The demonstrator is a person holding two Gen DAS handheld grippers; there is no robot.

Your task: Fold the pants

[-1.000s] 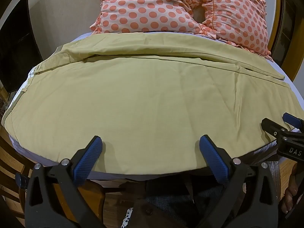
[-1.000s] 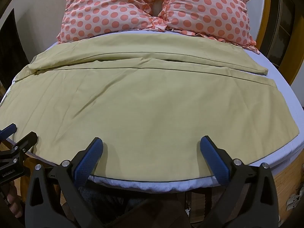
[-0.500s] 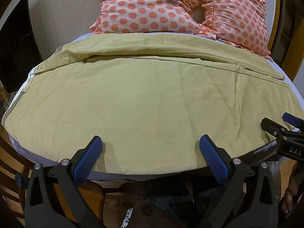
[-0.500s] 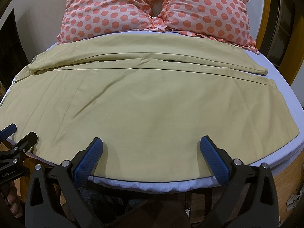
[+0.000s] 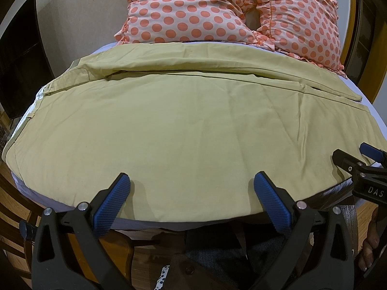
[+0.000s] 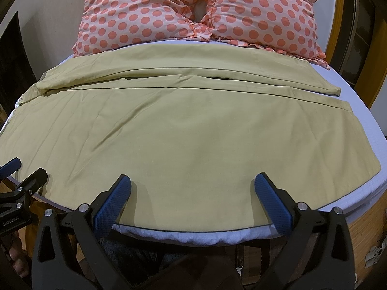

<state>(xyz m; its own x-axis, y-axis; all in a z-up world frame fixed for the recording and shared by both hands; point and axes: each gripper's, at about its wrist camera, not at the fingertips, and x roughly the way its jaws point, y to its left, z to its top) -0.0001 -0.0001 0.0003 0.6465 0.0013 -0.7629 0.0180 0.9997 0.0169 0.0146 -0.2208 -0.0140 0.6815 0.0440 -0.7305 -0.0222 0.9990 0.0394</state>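
Khaki cotton pants [image 5: 188,125] lie flat across your white-sheeted bed [image 6: 358,193]; left gripper [image 5: 191,188] & right gripper [image 6: 193,188] both spread wide, holding nothing.

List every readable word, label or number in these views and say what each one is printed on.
"DAS": white letters on the black body of the right gripper, cut off by the frame edge in the left wrist view.
"GenRobot.AI": small and blurred, on the body of the left gripper, in the right wrist view.
Nothing readable on the pants or pillows.
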